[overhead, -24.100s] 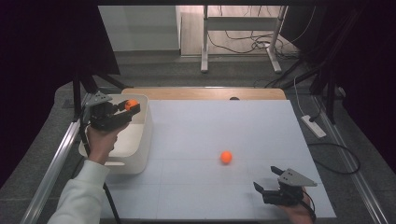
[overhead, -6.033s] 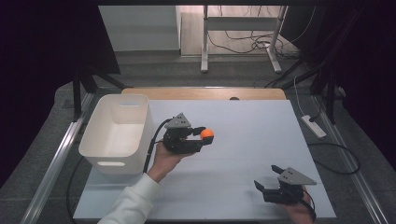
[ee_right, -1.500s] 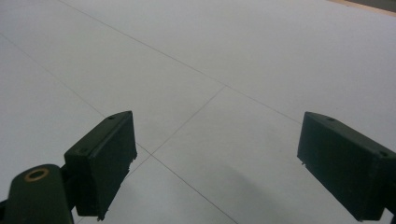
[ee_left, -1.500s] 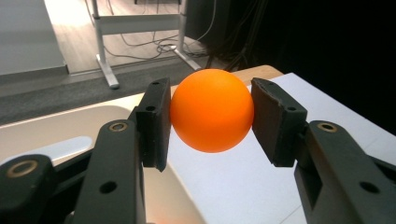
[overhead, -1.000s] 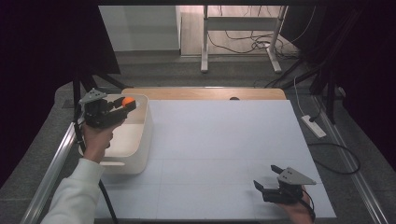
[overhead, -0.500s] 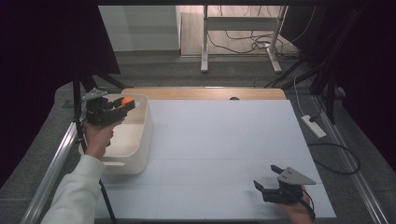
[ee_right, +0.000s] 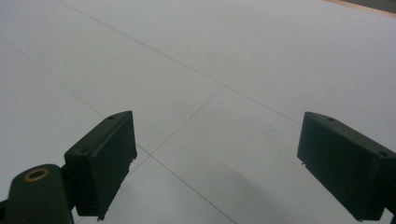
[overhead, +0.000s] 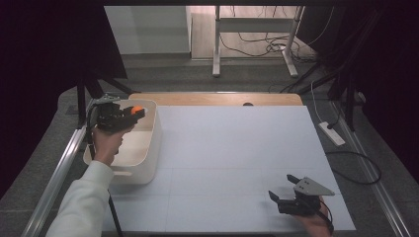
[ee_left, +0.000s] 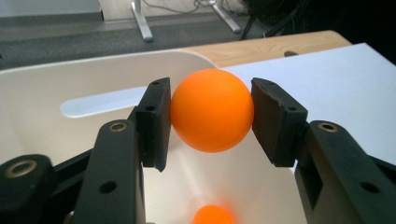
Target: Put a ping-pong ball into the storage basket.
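The smooth orange plastic ball (ee_left: 211, 110) was pinched between the pads of the left gripper (overhead: 129, 114) and had been carried from the rim to a spot over the open white plastic bin (overhead: 148, 148), slightly lower than a second before. A second orange ball (ee_left: 212, 215) was seen lying inside. Release was judged the next step. The right gripper (ee_right: 224, 163) was rested on the white table (overhead: 237, 148), jaws spread and empty.
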Motion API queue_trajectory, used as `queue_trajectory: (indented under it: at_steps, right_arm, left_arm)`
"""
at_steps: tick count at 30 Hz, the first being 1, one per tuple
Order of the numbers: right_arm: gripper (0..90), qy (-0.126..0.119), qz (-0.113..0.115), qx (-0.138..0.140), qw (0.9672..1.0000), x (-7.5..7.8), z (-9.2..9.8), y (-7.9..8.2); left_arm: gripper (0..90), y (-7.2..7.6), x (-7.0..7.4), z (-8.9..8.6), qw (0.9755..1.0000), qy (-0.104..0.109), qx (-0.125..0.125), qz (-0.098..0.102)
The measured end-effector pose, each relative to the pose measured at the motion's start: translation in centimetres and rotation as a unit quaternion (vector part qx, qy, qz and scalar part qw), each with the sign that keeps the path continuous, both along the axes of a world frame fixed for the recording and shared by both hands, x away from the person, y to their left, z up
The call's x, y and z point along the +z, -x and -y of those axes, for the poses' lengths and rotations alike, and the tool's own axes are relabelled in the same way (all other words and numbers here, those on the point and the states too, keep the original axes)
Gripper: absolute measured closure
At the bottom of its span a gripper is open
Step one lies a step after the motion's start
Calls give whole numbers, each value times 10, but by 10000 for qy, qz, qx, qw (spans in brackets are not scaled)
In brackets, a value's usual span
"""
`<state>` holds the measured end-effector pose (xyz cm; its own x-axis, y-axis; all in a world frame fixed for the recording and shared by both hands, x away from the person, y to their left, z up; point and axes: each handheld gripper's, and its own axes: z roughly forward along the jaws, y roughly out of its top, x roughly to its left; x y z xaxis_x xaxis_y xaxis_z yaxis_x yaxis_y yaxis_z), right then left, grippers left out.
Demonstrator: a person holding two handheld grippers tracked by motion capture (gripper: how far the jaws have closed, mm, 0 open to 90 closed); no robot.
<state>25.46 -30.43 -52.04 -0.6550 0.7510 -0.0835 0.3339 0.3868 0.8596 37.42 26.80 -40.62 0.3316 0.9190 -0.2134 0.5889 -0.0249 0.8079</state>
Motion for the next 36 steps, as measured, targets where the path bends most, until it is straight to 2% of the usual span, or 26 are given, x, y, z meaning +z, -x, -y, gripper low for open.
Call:
queue_trajectory:
  at_steps: [3,9,12,17,29,32,34,36]
  right_arm:
    - [114,4,-6,9,10000,0,0,0]
    - [115,7,-11,5,10000,0,0,0]
    - [115,11,-5,9,10000,0,0,0]
    - [115,12,-7,11,10000,0,0,0]
    - [115,18,-5,10,10000,0,0,0]
    - [115,53,-9,16,10000,-1,0,-1]
    - [114,63,-12,13,10000,0,0,-1]
    - [114,60,-8,19,10000,-1,0,-1]
  left_arm:
    - [503,-3,-4,1,9998,-30,-44,-176]
    - [503,-5,-8,3,9997,-59,-61,-231]
    - [503,-6,-10,4,9994,-122,-91,-315]
    - [501,-8,-13,5,9987,-107,-168,-474]
    - [496,-7,-12,5,9990,-58,-160,-423]
    - [440,-5,-10,5,9994,12,-141,-307]
    - [326,-3,-8,6,9996,51,-176,-234]
    - [248,-2,-7,8,9996,-26,-197,-203]
